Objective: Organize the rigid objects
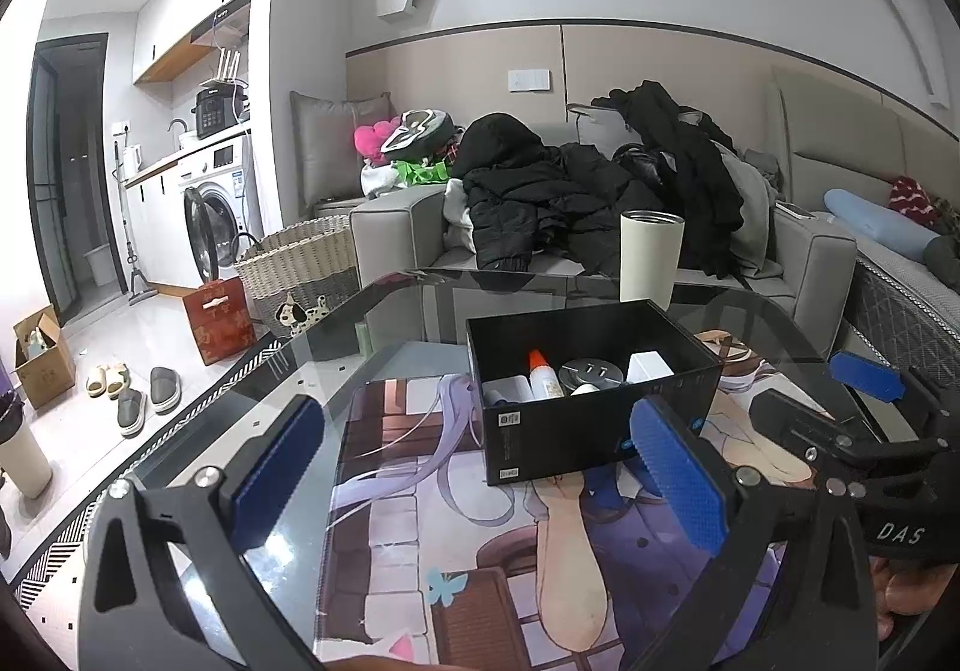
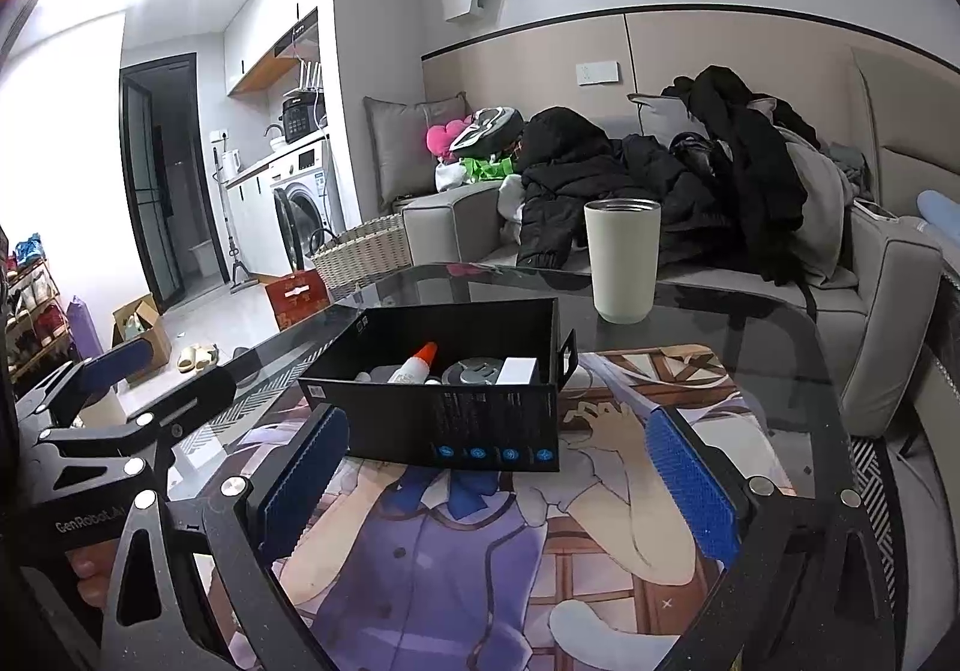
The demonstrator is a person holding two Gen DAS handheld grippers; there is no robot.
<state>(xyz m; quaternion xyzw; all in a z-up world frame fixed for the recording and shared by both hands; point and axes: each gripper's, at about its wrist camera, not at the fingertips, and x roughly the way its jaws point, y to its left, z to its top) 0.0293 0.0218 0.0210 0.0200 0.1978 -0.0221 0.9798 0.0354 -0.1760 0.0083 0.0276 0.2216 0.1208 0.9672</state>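
A black open box (image 1: 600,419) (image 2: 444,419) stands on the glass table over an anime-print mat (image 1: 432,521) (image 2: 480,551). Inside lie a white bottle with an orange cap (image 1: 542,374) (image 2: 414,362), a round grey metal lid (image 1: 591,373) (image 2: 474,371) and a small white box (image 1: 648,367) (image 2: 517,370). My left gripper (image 1: 480,479) is open and empty, just in front of the black box. My right gripper (image 2: 498,485) is open and empty, also just in front of it. The right gripper shows at the right of the left wrist view (image 1: 840,401).
A cream tumbler (image 1: 651,257) (image 2: 622,258) stands on the table behind the box. A grey sofa (image 1: 408,227) (image 2: 888,275) piled with black jackets lies beyond. A wicker basket (image 1: 300,263), red bag and slippers sit on the floor to the left.
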